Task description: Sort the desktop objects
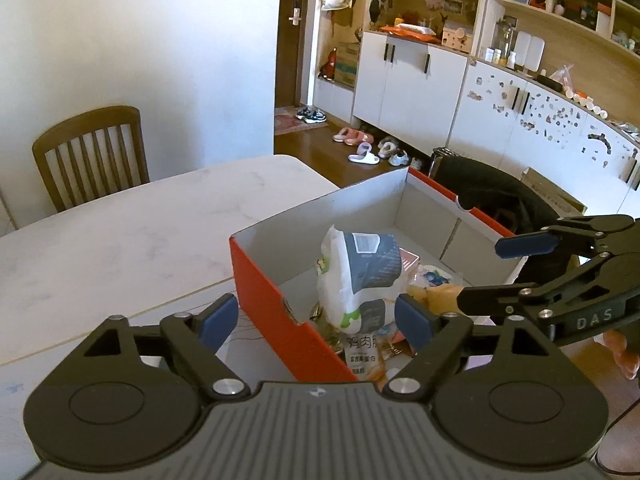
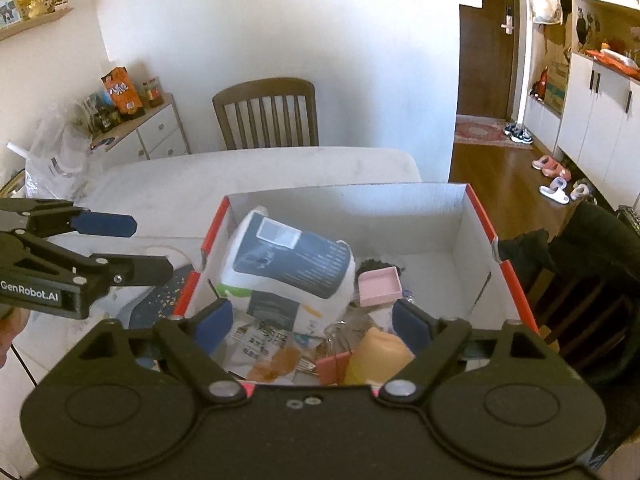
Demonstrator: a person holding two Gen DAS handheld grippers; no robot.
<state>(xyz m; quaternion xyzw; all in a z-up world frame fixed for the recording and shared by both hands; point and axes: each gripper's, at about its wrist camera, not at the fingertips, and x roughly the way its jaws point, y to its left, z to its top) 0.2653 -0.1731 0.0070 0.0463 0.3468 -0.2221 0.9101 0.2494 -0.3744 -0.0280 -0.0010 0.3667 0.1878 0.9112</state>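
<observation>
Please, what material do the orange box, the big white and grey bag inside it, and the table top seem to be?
Orange box: cardboard, matte white inside; folded, cut edges show. White and grey bag: probably plastic film, slightly glossy, creased. Table top: looks like marble or an imitation, smooth, faintly veined.

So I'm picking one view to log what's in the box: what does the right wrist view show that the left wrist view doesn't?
Only the right wrist view shows the small pink tray, the pink binder clip and the left tool, open. Only the left wrist view shows the right tool, open, and the box's orange outer side. Both show the orange box, the white and grey bag standing in it, and the white table.
</observation>
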